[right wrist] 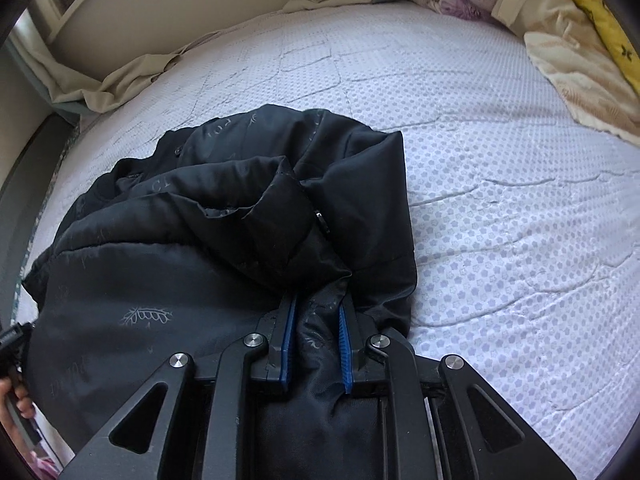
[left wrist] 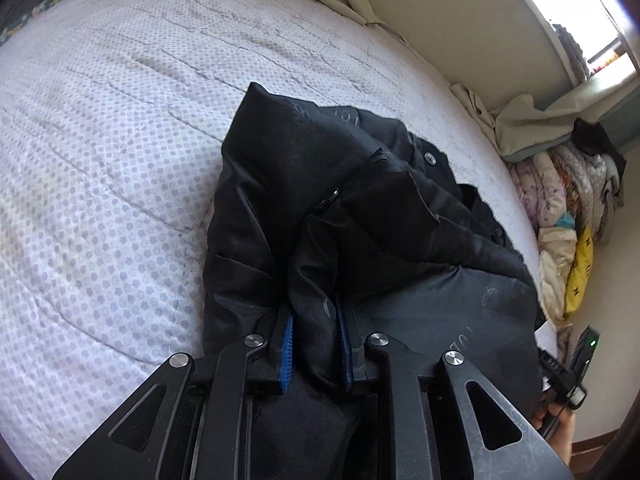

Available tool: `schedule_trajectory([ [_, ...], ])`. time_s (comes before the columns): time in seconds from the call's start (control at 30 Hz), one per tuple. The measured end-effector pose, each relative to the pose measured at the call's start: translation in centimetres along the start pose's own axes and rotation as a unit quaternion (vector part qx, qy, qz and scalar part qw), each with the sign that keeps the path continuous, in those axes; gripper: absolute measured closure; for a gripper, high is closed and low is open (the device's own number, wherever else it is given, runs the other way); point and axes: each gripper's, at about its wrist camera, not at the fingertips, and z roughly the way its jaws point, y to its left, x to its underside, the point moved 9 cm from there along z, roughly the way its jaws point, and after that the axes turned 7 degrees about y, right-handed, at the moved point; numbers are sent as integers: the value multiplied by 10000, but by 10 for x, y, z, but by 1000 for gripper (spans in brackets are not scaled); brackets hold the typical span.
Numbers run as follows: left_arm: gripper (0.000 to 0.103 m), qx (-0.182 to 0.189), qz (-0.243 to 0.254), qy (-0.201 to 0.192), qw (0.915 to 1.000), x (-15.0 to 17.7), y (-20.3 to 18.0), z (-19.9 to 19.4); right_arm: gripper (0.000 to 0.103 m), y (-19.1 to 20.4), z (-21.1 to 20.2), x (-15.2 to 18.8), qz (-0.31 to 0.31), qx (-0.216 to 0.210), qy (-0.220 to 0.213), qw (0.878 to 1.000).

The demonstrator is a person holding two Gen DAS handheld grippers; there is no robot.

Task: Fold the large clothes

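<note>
A white quilted mattress (left wrist: pixel 120 160) filled both views. The black jacket (left wrist: pixel 360 208) lay bunched at its six o'clock edge, pale lining print too faint to read. The left gripper (left wrist: pixel 314 328) and right gripper (right wrist: pixel 318 320) each clamped jacket fabric.

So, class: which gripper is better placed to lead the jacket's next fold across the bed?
Probably left. Both the left gripper and right gripper pinch the jacket, but the left faces more bare mattress.
</note>
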Motion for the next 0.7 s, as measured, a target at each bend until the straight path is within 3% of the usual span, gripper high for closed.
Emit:
schedule_trajectory([
  [0.07,71,96,-88,29,9999,-2,-2,-12,81,1,-9,-1,32,-64,14,10000],
  [0.17,50,-111,68,-427,9990,-10,-9,-49,22,-2,-34,-4,180,47,-51,9998],
  [0.27,39,-446,565,-1196,9902,-21,-32,-87,22,4,-75,-12,69,33,-640,9979],
  [0.33,32,-252,945,-1482,9841,-22,-58,-100,22,15,-103,-20,-200,167,-1212,9923],
  [0.43,27,-69,1500,-1280,9803,-16,-96,-84,35,53,-125,-27,-979,71,-1753,9796],
  [0.57,27,-401,1802,-486,9816,0,-111,-25,60,91,-91,-22,-1607,-7,-1396,9771],
  [0.63,27,-703,1909,-120,9790,14,-105,-2,61,97,-64,-15,-1753,178,-1053,9787],
  [0.7,26,-1020,2025,-53,9739,22,-100,13,59,93,-36,-4,-1785,591,-718,9795],
])
